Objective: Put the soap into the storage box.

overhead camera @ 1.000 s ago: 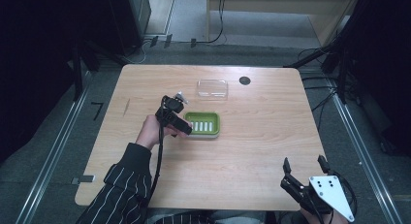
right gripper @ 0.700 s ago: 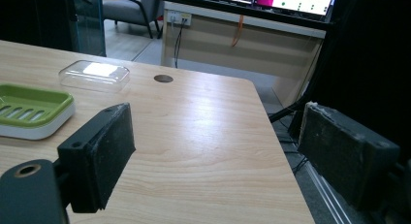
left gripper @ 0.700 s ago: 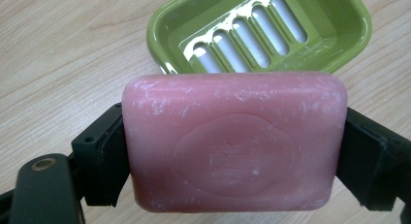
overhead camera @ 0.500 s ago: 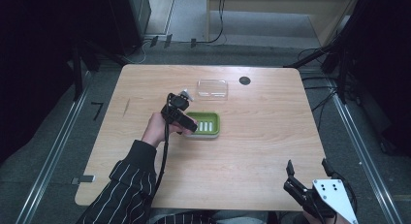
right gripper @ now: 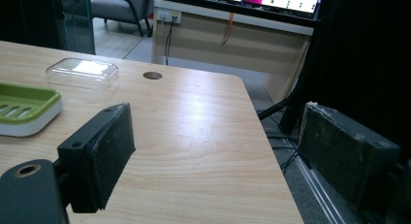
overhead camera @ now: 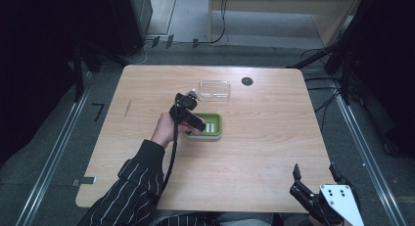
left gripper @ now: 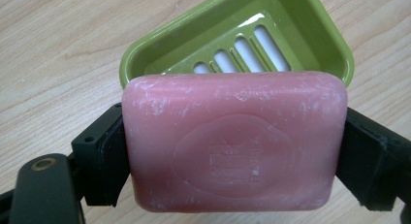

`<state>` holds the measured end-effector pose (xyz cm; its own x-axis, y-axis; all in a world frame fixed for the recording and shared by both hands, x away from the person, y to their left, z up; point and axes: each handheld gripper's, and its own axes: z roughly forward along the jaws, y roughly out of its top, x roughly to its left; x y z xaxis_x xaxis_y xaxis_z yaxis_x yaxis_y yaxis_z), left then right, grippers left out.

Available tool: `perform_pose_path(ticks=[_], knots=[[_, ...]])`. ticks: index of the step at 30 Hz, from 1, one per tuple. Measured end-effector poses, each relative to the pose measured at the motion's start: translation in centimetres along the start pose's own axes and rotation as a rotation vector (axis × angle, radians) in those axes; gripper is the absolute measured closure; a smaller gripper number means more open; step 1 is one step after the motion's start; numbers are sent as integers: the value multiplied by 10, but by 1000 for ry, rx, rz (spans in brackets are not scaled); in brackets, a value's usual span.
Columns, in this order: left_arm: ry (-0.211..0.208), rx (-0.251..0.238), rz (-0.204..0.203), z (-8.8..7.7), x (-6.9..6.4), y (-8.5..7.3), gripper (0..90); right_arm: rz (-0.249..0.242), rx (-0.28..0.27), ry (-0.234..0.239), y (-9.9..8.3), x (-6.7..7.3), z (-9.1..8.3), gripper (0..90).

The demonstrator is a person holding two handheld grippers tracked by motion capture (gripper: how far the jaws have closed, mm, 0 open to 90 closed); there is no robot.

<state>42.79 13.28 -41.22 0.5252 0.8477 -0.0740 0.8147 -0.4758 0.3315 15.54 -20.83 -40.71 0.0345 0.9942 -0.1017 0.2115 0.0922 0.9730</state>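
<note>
- Soap [left gripper: 235, 141], a pink bar, sits clamped between the two black jaws of the left gripper [left gripper: 235, 151], which press on its short ends; the stamped face looks up at the camera.
- Dish [left gripper: 291, 35], green with slotted drain holes, lies on the table [overhead camera: 274, 152] just beyond the bar in the left gripper view.
- From the high view, the left gripper [overhead camera: 188, 111] hovers at the dish's [overhead camera: 215, 125] left edge, near the table's middle.
- Lid [overhead camera: 215, 89], clear plastic, rests just beyond the dish, apart from it, toward the far edge.
- Risks, as a judgement: the bar looks waxy and is held only by its ends, so it could slip or twist if the squeeze eases early. Letting go while the bar overhangs the near rim could tip the light dish or land the soap on the wood. A hard drop could push the dish toward the lid.
- Pose: the left hand [overhead camera: 166, 130] wraps the gripper's handle, the striped sleeve [overhead camera: 132, 187] reaching in from the near left, the tool angled forward and down.
- Right gripper [overhead camera: 318, 179] waits at the near right corner, well apart, jaws spread wide with nothing between them.
</note>
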Motion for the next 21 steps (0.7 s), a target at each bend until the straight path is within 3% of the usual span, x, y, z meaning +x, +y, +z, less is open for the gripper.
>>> perform_pose_path(ticks=[17, 21], knots=[[19, -23, -51, 13, -12, 9, 134, 5, 0, -19, -2, -4, -5, 127], [51, -40, -79, 17, -15, 13, 133, 6, 1, -22, -2, -5, -6, 127]])
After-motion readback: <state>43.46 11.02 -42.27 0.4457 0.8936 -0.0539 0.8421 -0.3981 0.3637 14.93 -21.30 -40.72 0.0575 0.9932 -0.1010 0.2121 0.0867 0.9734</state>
